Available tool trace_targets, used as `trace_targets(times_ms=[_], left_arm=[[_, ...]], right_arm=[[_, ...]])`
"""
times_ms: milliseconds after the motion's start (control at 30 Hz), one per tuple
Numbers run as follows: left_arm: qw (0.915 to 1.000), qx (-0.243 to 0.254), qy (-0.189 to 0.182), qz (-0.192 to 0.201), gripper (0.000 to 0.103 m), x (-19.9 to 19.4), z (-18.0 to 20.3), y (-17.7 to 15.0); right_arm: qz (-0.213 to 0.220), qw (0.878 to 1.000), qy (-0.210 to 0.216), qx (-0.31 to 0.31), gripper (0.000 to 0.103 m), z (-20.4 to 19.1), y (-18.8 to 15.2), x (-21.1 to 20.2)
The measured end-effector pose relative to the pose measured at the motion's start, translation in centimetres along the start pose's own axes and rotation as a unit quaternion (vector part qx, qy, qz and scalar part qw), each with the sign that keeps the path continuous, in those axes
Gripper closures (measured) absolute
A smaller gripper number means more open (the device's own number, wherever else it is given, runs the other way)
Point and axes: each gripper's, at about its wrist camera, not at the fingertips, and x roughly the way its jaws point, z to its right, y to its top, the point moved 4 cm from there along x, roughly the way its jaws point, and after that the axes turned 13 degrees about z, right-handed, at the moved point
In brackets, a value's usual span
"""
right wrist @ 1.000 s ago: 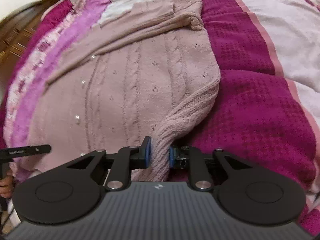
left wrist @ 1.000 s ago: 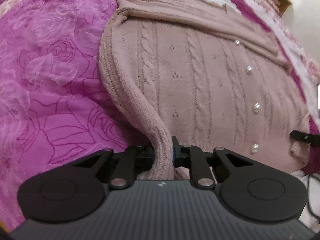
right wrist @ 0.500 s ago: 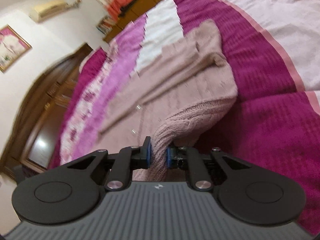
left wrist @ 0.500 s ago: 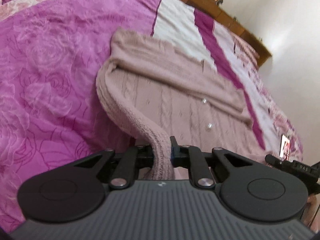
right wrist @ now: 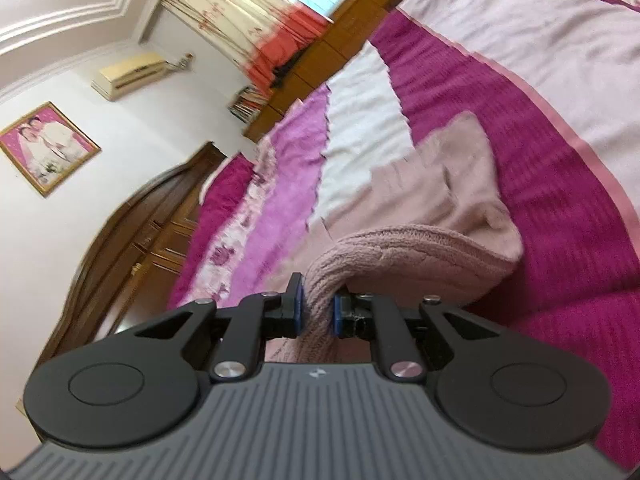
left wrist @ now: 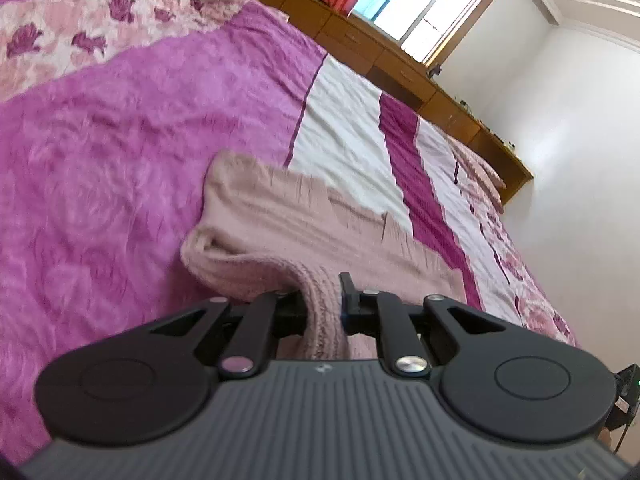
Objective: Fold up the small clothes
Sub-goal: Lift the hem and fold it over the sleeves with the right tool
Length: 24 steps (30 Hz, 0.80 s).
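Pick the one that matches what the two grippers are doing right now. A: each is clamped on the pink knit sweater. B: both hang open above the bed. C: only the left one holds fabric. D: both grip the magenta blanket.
A: the left gripper and the right gripper each have a ribbed edge of the pink knit sweater pinched between their pads, lifted off the bed.

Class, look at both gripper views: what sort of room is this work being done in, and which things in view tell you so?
Most likely a home bedroom. A bed with a magenta bedspread fills both views, a curtained window and a framed portrait mark the walls, and a wooden wardrobe stands alongside.
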Motion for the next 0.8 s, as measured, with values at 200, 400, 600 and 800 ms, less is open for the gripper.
trace_targets(times_ms=[200,400,600,800], left_arm=[[0.9998,-0.002,0.000,0.018,0.090,1.9,0.8,2.0],[0.9996,0.005,0.006,0.027,0.090,4.4,1.6,3.5],[0.9994,0.005,0.012,0.032,0.090,7.2,1.8,4.7],[0.9992,-0.001,0.033,0.025,0.090,11.1,0.2,5.3]], right_arm=[[0.025,1.000,0.015,0.001,0.088,-0.5,2.0,1.7],[0.047,0.999,0.018,0.011,0.088,-0.1,4.3,3.8],[0.061,0.998,0.010,0.027,0.088,1.0,6.0,6.7],[0.064,0.998,-0.008,0.019,0.088,1.7,6.6,9.9]])
